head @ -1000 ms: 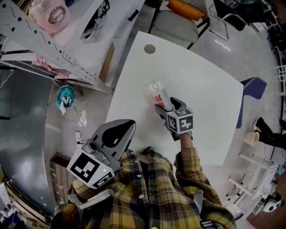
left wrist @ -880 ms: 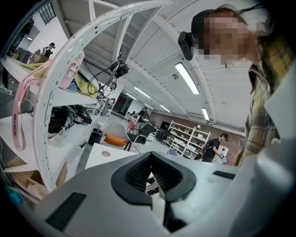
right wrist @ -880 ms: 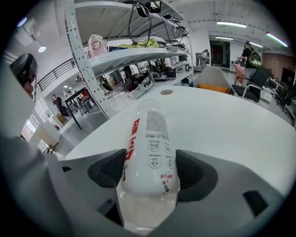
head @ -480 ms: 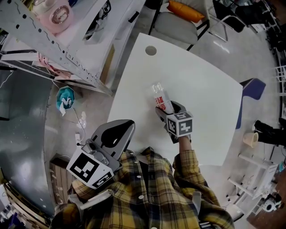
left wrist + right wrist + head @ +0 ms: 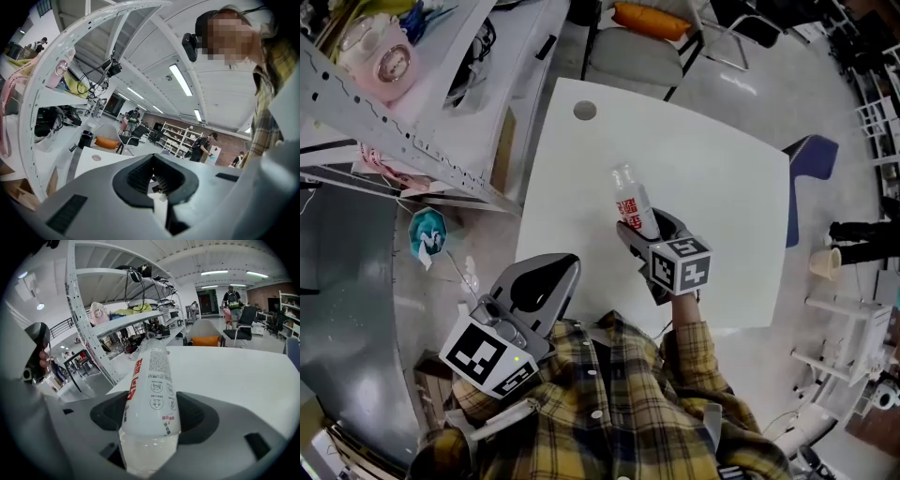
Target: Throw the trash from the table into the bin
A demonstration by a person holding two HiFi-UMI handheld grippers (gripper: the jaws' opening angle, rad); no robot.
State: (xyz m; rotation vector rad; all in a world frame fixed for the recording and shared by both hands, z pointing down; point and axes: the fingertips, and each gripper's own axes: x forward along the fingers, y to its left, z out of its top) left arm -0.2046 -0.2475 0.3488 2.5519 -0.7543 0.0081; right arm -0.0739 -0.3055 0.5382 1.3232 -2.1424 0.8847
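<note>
A clear plastic bottle (image 5: pixel 633 202) with a white label and red print is raised off the white table (image 5: pixel 722 159), its cap end pointing away from me. My right gripper (image 5: pixel 645 225) is shut on its lower half. In the right gripper view the bottle (image 5: pixel 152 385) fills the gap between the jaws of the right gripper (image 5: pixel 152 430) and slants up over the tabletop (image 5: pixel 243 376). My left gripper (image 5: pixel 546 274) hangs off the table's near left edge, close to my body, shut with nothing in it. The left gripper (image 5: pixel 161 187) also shows shut and empty in its own view.
A round cable hole (image 5: pixel 585 111) sits near the table's far corner. A metal shelf rack (image 5: pixel 412 141) full of clutter runs along the left. A chair with an orange cushion (image 5: pixel 649 19) stands beyond the table, a blue seat (image 5: pixel 808 159) at its right edge. No bin shows.
The right gripper closed on the bottle lying on the table and has lifted it, so it now slants up clear of the surface. The left gripper has stayed put.
</note>
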